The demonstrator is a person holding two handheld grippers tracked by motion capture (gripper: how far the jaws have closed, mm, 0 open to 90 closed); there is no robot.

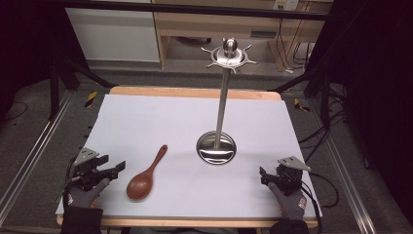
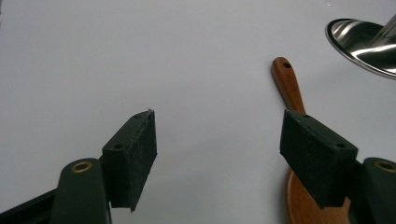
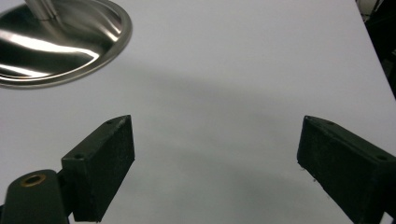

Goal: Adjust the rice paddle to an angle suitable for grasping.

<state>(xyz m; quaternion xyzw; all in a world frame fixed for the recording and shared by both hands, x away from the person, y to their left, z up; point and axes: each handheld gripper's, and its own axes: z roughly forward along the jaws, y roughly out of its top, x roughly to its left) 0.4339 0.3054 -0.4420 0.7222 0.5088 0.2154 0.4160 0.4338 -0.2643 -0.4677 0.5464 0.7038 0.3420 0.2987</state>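
A brown wooden spoon (image 1: pixel 147 173) lies flat on the white table (image 1: pixel 146 122), bowl toward the front, handle pointing back and right. A steel stand (image 1: pixel 223 102) with a round dish base (image 1: pixel 216 147) and a ring of hooks on top (image 1: pixel 228 55) rises at the centre. My left gripper (image 1: pixel 116 169) rests near the front left edge, just left of the spoon's bowl, jaws open and empty. In the left gripper view the spoon (image 2: pixel 294 98) runs behind the right pad (image 2: pixel 317 156). My right gripper (image 1: pixel 263 175) sits open at the front right with bare table between its pads (image 3: pixel 100 165).
The wooden table edge (image 1: pixel 195 91) borders the white surface at the back. Black frame legs and cables (image 1: pixel 316 122) stand on the floor to both sides. Wooden shelving (image 1: pixel 219 24) is behind the table. Gloved hands (image 1: pixel 292 202) hold both grippers.
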